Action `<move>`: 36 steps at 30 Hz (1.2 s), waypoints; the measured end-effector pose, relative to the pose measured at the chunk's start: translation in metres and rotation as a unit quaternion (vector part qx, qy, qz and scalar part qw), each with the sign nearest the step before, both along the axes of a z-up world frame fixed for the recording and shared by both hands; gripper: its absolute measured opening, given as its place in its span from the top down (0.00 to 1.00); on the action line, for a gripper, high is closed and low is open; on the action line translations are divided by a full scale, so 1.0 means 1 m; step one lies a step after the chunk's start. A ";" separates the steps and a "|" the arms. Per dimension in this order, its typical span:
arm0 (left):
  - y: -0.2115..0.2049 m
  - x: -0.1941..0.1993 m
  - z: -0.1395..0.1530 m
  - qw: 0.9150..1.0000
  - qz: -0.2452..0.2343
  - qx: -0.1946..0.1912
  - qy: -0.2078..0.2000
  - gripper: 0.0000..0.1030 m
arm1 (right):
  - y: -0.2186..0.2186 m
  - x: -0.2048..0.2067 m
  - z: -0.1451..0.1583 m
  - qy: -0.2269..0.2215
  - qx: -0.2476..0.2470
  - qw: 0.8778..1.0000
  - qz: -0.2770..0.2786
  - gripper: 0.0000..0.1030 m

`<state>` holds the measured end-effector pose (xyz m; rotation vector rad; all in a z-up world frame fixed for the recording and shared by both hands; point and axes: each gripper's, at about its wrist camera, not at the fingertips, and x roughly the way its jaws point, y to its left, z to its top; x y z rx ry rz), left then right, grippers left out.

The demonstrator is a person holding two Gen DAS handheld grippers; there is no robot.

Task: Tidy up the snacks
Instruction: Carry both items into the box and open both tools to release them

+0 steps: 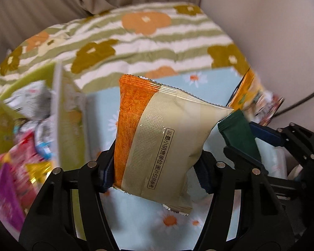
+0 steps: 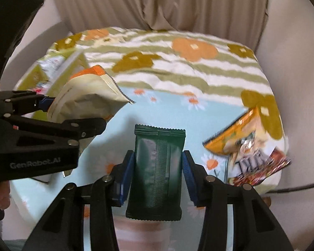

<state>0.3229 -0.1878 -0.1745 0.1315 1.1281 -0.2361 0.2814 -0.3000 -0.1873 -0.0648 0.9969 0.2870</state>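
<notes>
A beige curtain is seen hanging at the back, behind a bed covered by a quilt striped in green and white and printed with large orange and olive flowers. A pale blue cloth dotted with small daisies is spread over the near part of the quilt. At the far left of the bed, an open yellow-green box is seen, filled with a blurred jumble of small wrapped snacks in silver, red, pink and purple. On the blue cloth toward the right, a loose orange snack bag is laid beside a red and white printed packet; the two are touching. A black cable is seen trailing off the right edge of the bed. The left gripper is closed on a cream and orange snack packet, which is held clear of the cloth with its printed back toward the camera; the jaws are pressed against its two sides. The right gripper is closed on a narrower dark green snack packet, held upright between blue pads above the cloth. The two grippers are held near each other, the left one beside the box. Part of a hand is glimpsed at the left edge of the right wrist view.
</notes>
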 end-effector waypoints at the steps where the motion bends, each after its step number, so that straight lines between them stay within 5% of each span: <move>1: 0.005 -0.005 0.011 1.000 0.009 -0.005 -0.007 0.42 | 0.003 -0.001 0.011 -0.007 0.001 1.000 0.008 0.60; 8: 0.075 -0.035 0.083 0.994 0.091 -0.029 -0.054 0.42 | 0.040 -0.001 0.071 -0.036 0.037 0.996 0.070 0.60; 17: 0.189 -0.041 0.126 0.984 0.163 -0.021 -0.072 0.42 | 0.126 0.007 0.112 -0.043 0.092 0.988 0.117 0.60; 27: 0.292 0.024 0.089 0.986 0.164 -0.032 -0.015 0.42 | 0.211 0.038 0.104 -0.026 0.098 0.991 0.088 0.60; 30: 0.306 0.049 0.068 0.988 0.148 -0.030 0.016 0.31 | 0.222 0.048 0.093 -0.012 0.099 0.993 0.063 0.60; 32: 0.315 0.058 0.060 0.989 0.139 -0.036 0.020 0.08 | 0.227 0.053 0.088 -0.005 0.097 0.994 0.051 0.60; 36: 0.320 0.062 0.054 0.992 0.120 -0.036 0.016 0.04 | 0.235 0.060 0.080 0.006 0.093 0.995 0.032 0.60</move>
